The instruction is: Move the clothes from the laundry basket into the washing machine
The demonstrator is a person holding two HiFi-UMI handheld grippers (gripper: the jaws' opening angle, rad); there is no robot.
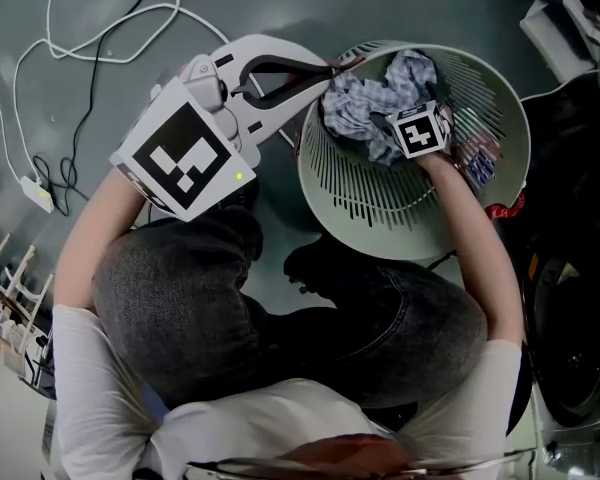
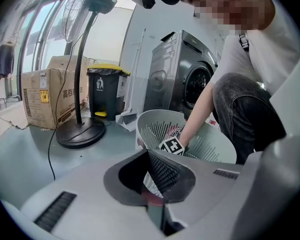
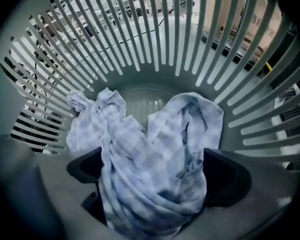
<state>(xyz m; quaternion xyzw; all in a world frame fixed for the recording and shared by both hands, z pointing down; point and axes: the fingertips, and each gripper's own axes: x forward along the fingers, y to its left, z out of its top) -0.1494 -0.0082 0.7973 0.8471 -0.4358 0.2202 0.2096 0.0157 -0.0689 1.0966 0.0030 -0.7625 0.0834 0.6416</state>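
Note:
A pale green laundry basket (image 1: 365, 203) (image 2: 149, 128) stands on the floor in front of my knees. A blue-and-white checked cloth (image 1: 372, 103) (image 3: 145, 149) lies bunched in it. My right gripper (image 1: 418, 131) (image 3: 155, 176) points steeply down into the basket; its jaws stand wide open, with the cloth heaped between the two dark pads (image 3: 229, 176). My left gripper (image 1: 325, 71) (image 2: 149, 154) reaches the basket's far left rim, and its jaws look shut on that rim. The grey washing machine (image 2: 182, 79) stands behind the basket, door open.
A patterned garment (image 1: 478, 158) lies against the basket's right wall, something red (image 1: 507, 208) just outside it. White cables (image 1: 80, 28) trail over the floor at left. A fan stand (image 2: 80, 131), a yellow-lidded bin (image 2: 106, 91) and a cardboard box (image 2: 45, 96) stand beyond.

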